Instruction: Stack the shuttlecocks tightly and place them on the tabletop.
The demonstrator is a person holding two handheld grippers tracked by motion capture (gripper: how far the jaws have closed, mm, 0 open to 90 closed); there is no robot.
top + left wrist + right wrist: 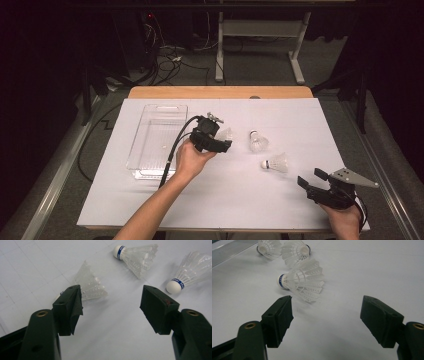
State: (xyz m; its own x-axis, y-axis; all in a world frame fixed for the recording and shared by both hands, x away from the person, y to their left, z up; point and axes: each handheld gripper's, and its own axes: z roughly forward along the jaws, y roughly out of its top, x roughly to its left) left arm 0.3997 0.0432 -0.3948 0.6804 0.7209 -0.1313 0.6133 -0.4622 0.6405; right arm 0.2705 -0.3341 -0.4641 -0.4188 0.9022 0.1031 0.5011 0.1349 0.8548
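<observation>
Seen from above, three shuttlecocks lie on the white table sheet to the right of a clear plastic bin, an arrangement that suggests the bin is where they are meant to go. The left gripper is held low over the nearest shuttlecock, its jaws spread wide and holding nothing; the hand is turned so that the jaws point across the table toward this shuttlecock, probably to straddle it before closing. In the left gripper view this shuttlecock lies on its side just beyond the left-hand jaw, not yet centred between the two; its cork end is hidden behind that jaw, and its feathered skirt points up and to the right in that view. Its long axis lies slanted relative to the line between the jaws. The middle shuttlecock lies near it, with its cork pointing away from the person, and the third shuttlecock lies on its side, its cork to the left and its skirt to the right, so that its axis runs across the table. The right gripper rests near the front right corner, well apart from the shuttlecocks, jaws parted and empty, apparently waiting. Its own view looks along the sheet at the third shuttlecock, cork to the left.
</observation>
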